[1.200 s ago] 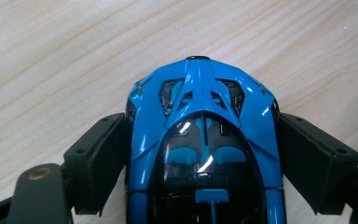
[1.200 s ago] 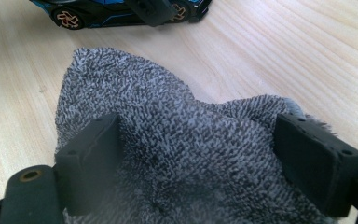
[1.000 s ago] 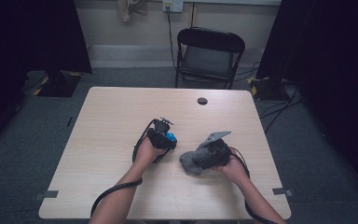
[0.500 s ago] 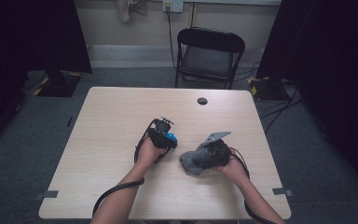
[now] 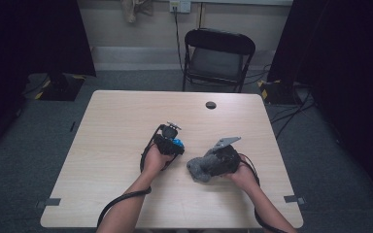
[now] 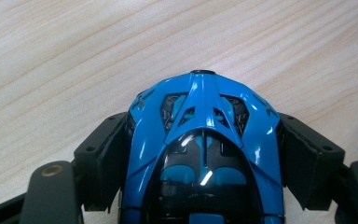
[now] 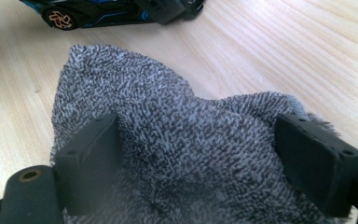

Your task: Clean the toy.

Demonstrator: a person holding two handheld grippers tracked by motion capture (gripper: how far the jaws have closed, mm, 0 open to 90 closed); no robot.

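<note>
Two grippers work at one table [image 5: 126,121] in the high view: the left gripper [image 5: 175,143] grips one blue toy car [image 5: 177,142] near the middle, and the right gripper [image 5: 205,169] holds one grey cloth [image 5: 197,170] just beside it; nothing has shifted place.

Left gripper view: one car [image 6: 205,140] sits nose-out between the jaws, which have just been closing and now press both its flanks, so the hold looks firmer for wiping.

Right gripper view: one cloth [image 7: 177,140] bunches between widely parted pads [image 7: 91,149] that touch it; one car [image 7: 93,11] lies beyond.
</note>
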